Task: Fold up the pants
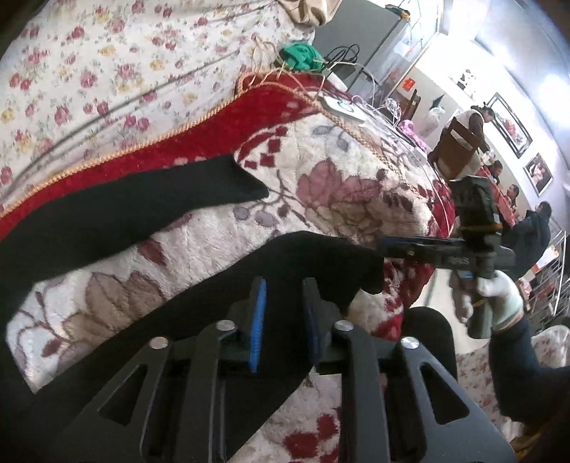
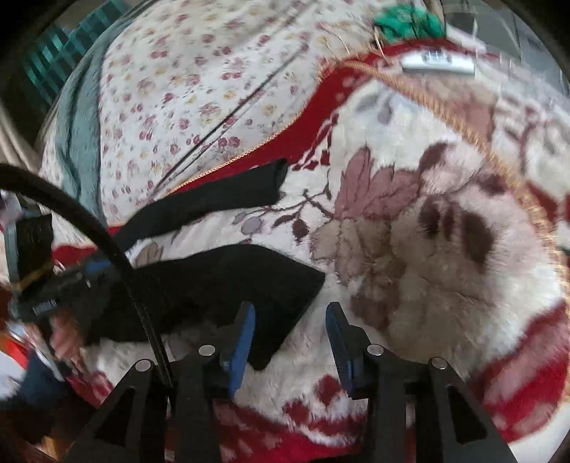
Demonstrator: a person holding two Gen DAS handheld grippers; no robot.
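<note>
two black pant legs point(image 2: 221, 281) on one blanket point(image 2: 427, 249), left tongs point(image 1: 283, 302) narrowly spread, right tongs point(image 2: 290, 333) spread

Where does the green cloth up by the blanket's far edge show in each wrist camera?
Left wrist view: the green cloth sits top center, beyond the red blanket border.
Right wrist view: the green cloth is at the top edge, right of center.
Shared landmark: the white remote-like device lying just below and right of it.

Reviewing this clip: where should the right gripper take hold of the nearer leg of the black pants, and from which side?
Probably at the cuff corner of the nearer pant leg, approaching from the open blanket on its right: that edge lies flat and exposed just ahead of the open right gripper.
</note>
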